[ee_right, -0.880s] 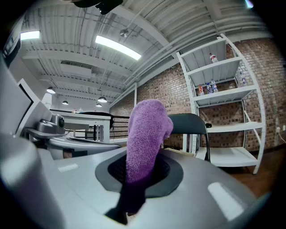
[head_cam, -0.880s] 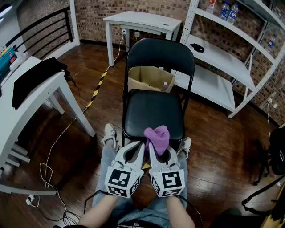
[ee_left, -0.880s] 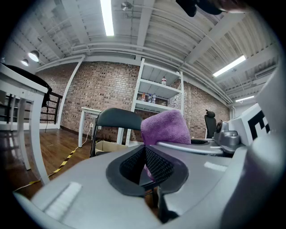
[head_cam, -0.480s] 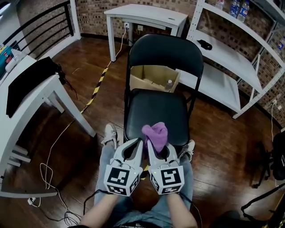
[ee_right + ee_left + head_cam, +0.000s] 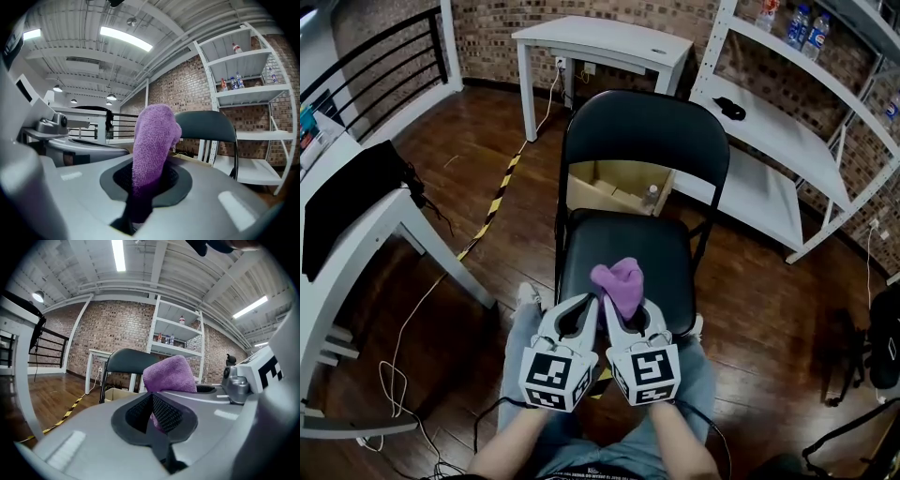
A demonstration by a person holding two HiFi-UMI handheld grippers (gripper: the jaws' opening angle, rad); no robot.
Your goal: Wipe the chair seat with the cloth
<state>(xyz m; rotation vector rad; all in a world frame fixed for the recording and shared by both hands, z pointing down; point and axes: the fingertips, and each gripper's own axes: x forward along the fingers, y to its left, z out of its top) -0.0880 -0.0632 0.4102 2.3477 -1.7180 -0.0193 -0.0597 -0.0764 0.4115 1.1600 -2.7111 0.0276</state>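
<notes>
**Step in hand.** The cloth [image 5: 619, 279] is grasped and presented at the middle of the front edge of the chair seat [image 5: 652, 246]; wiping contact is judged not yet made, as the cloth stands up out of the jaws in a bunch; whether its underside touches the seat cannot be told.

**Jaw state.** The right gripper [image 5: 615, 309] is clenched on the cloth [image 5: 152, 136], whose lower end is pinched between the dark pads; the left gripper [image 5: 589, 305] lies just beside it with jaws closed pad to pad, apparently on nothing, the cloth [image 5: 171, 373] showing beyond them.

**Next move.** The stroke calls for lowering the cloth until its bunched face presses flat on the seat, then sweeping from the front edge towards the rear edge under the backrest [image 5: 642, 131], and out to both side edges; light, even pressure should suffice.

**Materials and shapes.**
- Cloth: purple, looped pile like terry or microfibre; soft, rounded lump; likely to drag slightly.
- Seat: black, padded, smooth with a faint sheen; rounded square; probably vinyl.
- Backrest: same black covering, on a thin dark tubular frame.
- Grippers: pale grey moulded shells; pads dark and mesh-textured.
</notes>
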